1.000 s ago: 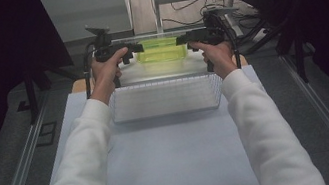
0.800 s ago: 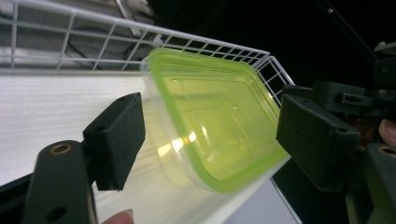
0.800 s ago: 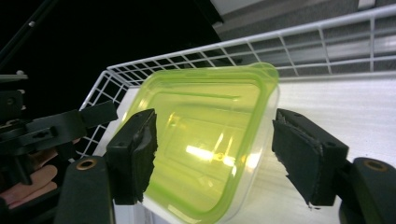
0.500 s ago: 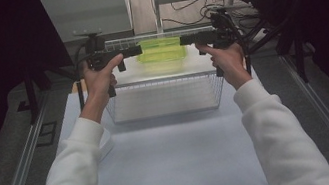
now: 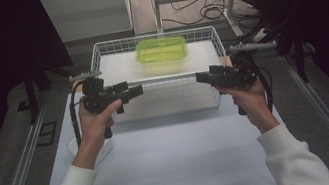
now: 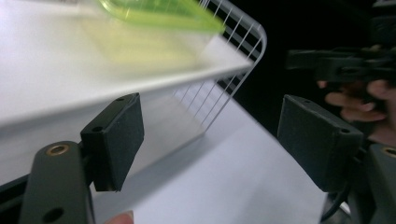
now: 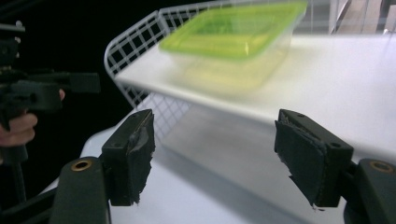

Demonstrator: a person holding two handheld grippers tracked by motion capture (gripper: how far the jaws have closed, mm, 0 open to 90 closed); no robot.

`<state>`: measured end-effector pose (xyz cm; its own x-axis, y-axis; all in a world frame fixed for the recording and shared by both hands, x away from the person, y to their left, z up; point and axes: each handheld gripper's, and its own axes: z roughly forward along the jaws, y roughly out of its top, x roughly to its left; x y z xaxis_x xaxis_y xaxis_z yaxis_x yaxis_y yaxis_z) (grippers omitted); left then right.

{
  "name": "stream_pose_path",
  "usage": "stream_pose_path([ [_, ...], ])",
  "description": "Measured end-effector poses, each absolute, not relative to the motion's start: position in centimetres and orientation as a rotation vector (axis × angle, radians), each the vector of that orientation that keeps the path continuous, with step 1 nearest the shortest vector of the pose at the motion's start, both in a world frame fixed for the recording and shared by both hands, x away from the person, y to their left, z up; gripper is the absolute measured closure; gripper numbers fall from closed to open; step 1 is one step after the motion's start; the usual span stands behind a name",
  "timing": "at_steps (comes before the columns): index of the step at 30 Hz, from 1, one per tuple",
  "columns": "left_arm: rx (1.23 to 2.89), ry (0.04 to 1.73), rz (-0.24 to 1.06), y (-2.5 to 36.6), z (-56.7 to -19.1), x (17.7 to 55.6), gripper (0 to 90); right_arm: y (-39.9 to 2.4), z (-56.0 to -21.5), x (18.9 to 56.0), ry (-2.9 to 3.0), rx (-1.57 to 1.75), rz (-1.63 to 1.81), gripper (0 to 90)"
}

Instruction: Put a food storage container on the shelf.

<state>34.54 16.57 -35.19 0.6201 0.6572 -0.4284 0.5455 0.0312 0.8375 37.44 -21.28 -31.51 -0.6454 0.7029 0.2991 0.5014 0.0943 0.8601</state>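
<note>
Lime-green, the lid of one clear rectangular plastic food box (image 5: 162, 55) is sitting on the white board lining a white wire basket (image 5: 104, 50) at the far end of the white table (image 5: 175, 167); the box is resting toward the far middle of the basket, apart from both grippers, and nothing is touching it.

Both hands are holding their tools level over the table, near the basket's near wall; the left gripper (image 5: 136, 91) is pointing right and the right gripper (image 5: 202, 77) is pointing left, facing each other across a gap; the left gripper's jaws have just been opening and are standing wide apart with nothing between the black pads (image 6: 116, 140); the right gripper's jaws have likewise been opening and are gaping empty, their worn pads (image 7: 133, 154) framing the basket's edge and the box beyond.

By the look of it, the placing of the box in the basket is done and the release step is finishing; the next move is likely calling for the hands to draw clear of the wire rim without snagging a cable, or to reach for the basket's sides.

Counted: one box, one lid, one basket, two grippers, two hands in white sleeves.
</note>
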Motion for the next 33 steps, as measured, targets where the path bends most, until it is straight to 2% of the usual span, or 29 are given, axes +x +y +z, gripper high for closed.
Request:
stream_pose_path([
  [10,1.774,1.031,0.092,17.1,-40.4,29.8,23.0,-23.8,-37.9,32.5,2.263,1.189,1.558,27.8],
  [22,1.919,1.097,0.036,17.2,-46.0,25.7,23.3,-23.8,-44.8,28.9,2.434,1.280,1.380,27.8],
  [33,1.960,1.116,0.052,17.4,-46.8,25.6,23.4,-23.3,-46.1,28.9,2.469,1.271,1.317,27.8],
])
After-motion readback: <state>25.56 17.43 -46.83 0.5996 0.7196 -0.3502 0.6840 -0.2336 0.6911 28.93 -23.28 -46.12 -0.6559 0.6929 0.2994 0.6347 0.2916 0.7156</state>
